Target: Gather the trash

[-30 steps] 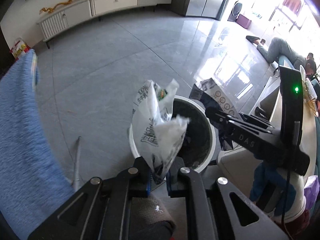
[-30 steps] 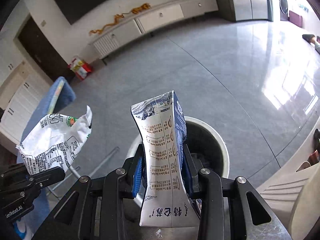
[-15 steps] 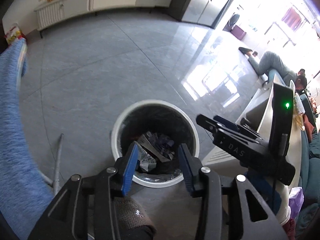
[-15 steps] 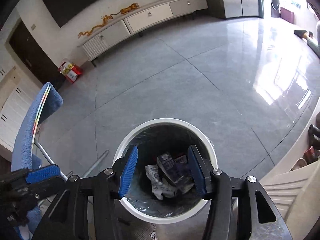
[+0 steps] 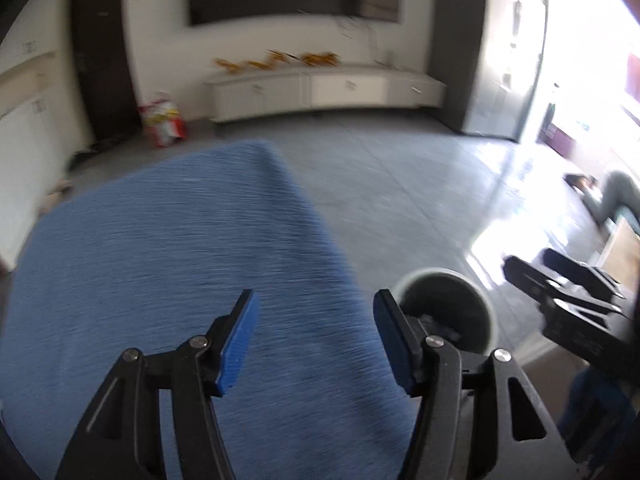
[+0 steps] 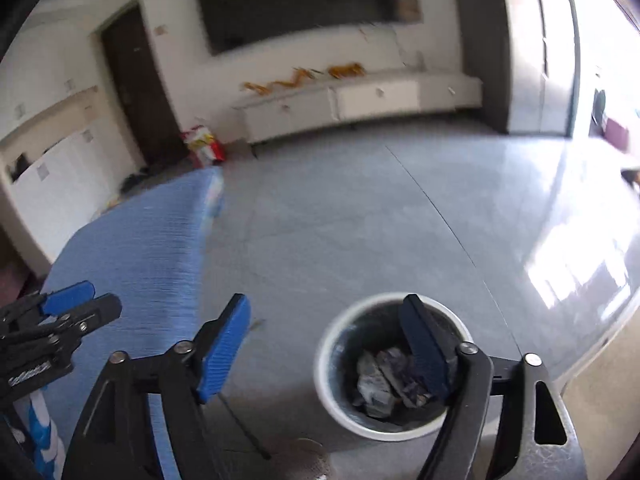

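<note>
A white round trash bin (image 6: pixel 352 416) stands on the grey floor, low in the right wrist view, with a crumpled white wrapper (image 6: pixel 372 384) and a blue-and-white carton (image 6: pixel 400 368) lying inside. My right gripper (image 6: pixel 324 344) hangs above and left of the bin, its jaws opening with nothing between them. My left gripper (image 5: pixel 316 336) is over a blue cloth-covered surface (image 5: pixel 160 280), its jaws also opening and empty. The bin (image 5: pixel 444 312) sits to its right. Each gripper shows at the edge of the other's view: the left gripper (image 6: pixel 60 312) and the right gripper (image 5: pixel 560 288).
A white low cabinet (image 6: pixel 360 100) runs along the far wall under a dark screen (image 6: pixel 304 0). A red-and-yellow bag (image 6: pixel 202 144) stands by a dark door (image 6: pixel 132 88). A person's legs (image 5: pixel 612 196) lie on the floor at the far right, in sun glare.
Both grippers let go of the wrapper and carton, which dropped into the bin. Both have since risen and swung left, opening wider; the blue cloth now fills the left wrist view.
</note>
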